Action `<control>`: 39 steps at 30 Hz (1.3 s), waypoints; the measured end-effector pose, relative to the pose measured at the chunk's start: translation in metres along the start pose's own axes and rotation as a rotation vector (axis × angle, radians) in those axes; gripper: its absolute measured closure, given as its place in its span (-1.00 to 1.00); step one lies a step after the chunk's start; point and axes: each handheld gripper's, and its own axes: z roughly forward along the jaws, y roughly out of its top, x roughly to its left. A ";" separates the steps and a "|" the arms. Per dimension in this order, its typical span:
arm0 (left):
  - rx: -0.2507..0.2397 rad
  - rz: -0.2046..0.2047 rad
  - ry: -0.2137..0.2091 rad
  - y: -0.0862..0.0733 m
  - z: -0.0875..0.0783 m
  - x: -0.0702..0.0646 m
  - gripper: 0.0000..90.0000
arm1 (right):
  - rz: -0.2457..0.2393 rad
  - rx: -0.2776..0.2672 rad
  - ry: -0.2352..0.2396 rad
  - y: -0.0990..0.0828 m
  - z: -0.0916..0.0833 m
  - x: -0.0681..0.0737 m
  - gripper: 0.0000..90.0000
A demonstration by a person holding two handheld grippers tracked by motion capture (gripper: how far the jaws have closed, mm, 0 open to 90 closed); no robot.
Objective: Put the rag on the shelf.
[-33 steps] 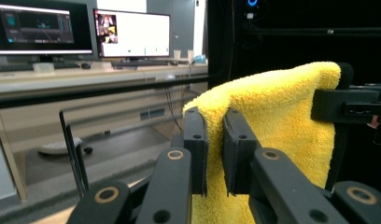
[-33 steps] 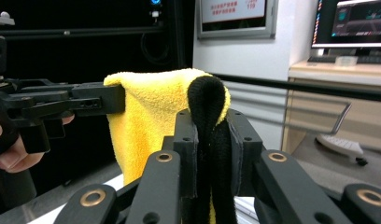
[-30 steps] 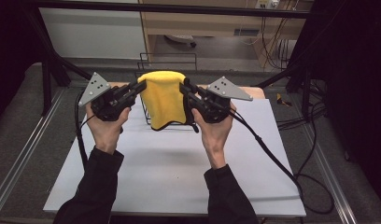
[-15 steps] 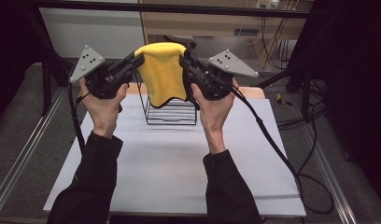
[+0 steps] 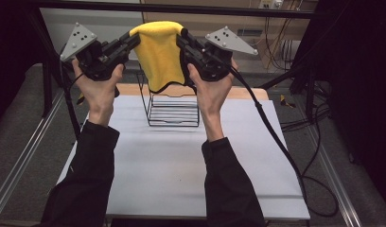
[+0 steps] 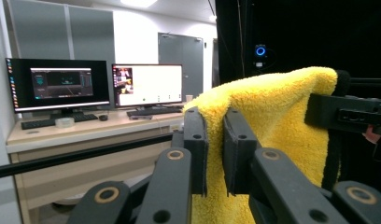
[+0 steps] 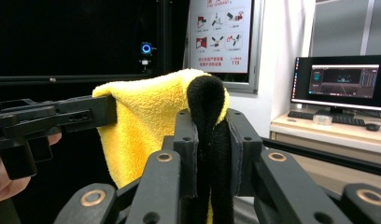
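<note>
You hold the yellow microfibre cloth (image 5: pixel 159 54) stretched between both grippers, up in the air above the black wire rack (image 5: pixel 173 108) that stands on the white table (image 5: pixel 172 170). Your left gripper (image 5: pixel 130 39) has its jaws clamped on the cloth's left top corner, and your right gripper (image 5: pixel 182 38) pinches the right top corner, where the black edging (image 7: pixel 206 100) bunches between the pads. The cloth hangs folded, its lower edge just over the rack's top.
</note>
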 end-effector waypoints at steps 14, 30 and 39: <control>-0.020 0.022 0.043 0.029 0.021 0.021 0.80 | -0.054 -0.031 0.009 0.026 0.037 -0.014 0.70; 0.033 0.015 0.075 0.014 0.066 0.050 0.80 | -0.037 0.018 -0.006 0.014 0.077 -0.047 0.70; 0.102 0.014 0.027 -0.020 0.069 0.054 0.80 | -0.001 0.080 -0.004 -0.019 0.075 -0.055 0.70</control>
